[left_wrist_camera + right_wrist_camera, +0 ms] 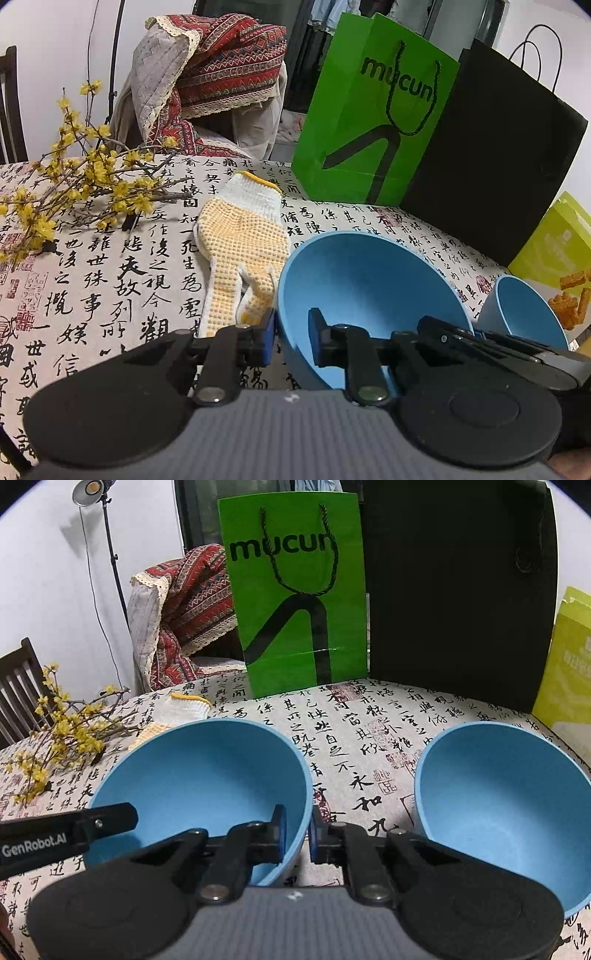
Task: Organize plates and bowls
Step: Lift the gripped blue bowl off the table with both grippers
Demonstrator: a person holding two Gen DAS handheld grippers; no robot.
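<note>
Calligraphy cloth covers the desk (110, 280). From the left wrist view, the left claw (291, 338) is pinched on the near-left rim of a blue bowl (369, 280), one pad outside the wall, one inside. A dotted work glove (240, 240) lies just beside the bowl; yellow blossom twigs (74, 184) sprawl toward the left edge. A second blue bowl (532, 310) sits near the right edge.

From the right wrist view, the right claw (297, 834) clamps the same bowl's right rim, apparently tightly. The second bowl stands apart to its right. A green bag (295, 598) and black bag (458, 590) stand along the far edge.
</note>
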